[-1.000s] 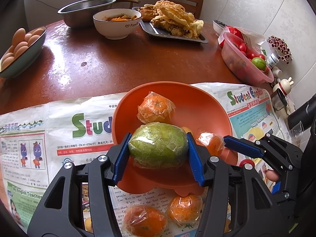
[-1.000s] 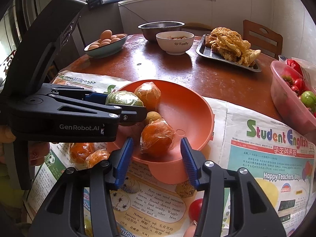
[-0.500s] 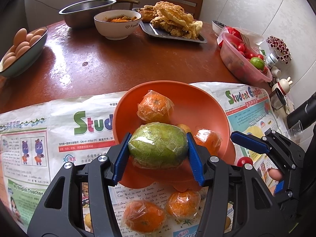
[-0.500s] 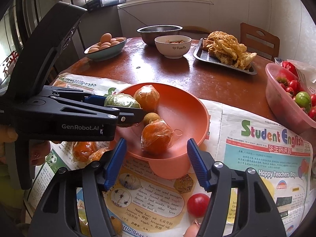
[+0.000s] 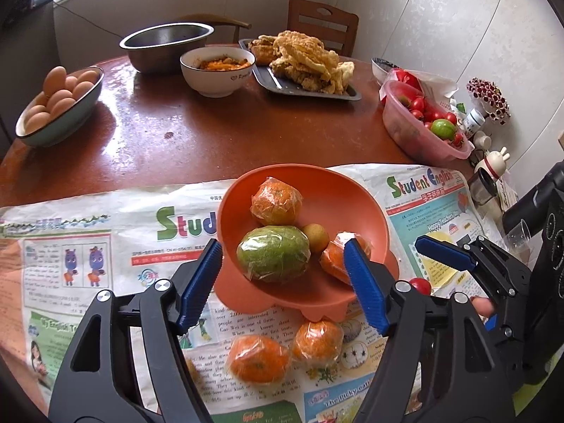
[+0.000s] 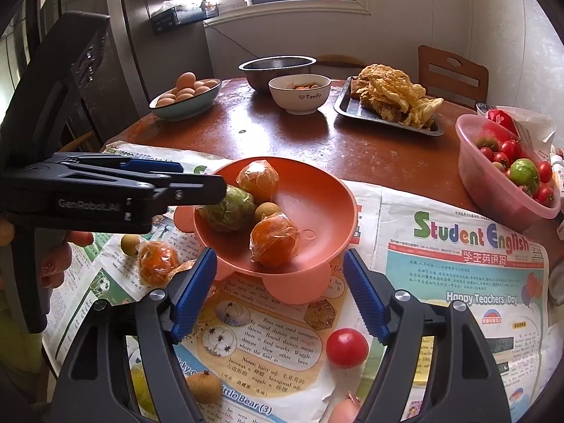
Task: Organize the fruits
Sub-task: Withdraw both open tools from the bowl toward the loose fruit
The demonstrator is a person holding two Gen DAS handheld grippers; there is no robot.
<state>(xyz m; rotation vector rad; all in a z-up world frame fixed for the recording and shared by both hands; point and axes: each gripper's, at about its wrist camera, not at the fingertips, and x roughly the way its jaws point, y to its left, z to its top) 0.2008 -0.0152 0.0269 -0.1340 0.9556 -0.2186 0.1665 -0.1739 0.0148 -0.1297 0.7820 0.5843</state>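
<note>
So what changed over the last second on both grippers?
The left gripper opened and let go of the green fruit, now lying in the orange bowl. The right gripper widened and drew back. Oranges, bowl and newspaper stayed put.

I see my right gripper (image 6: 278,292) spread wide, nothing between its fingers | orange bowl (image 6: 331,197) just beyond, holding wrapped green mango (image 6: 229,209), two wrapped oranges, one small brown fruit | left gripper (image 6: 197,185) over the bowl's left rim | red tomato (image 6: 347,348) near, on newspaper (image 6: 458,275)
</note>
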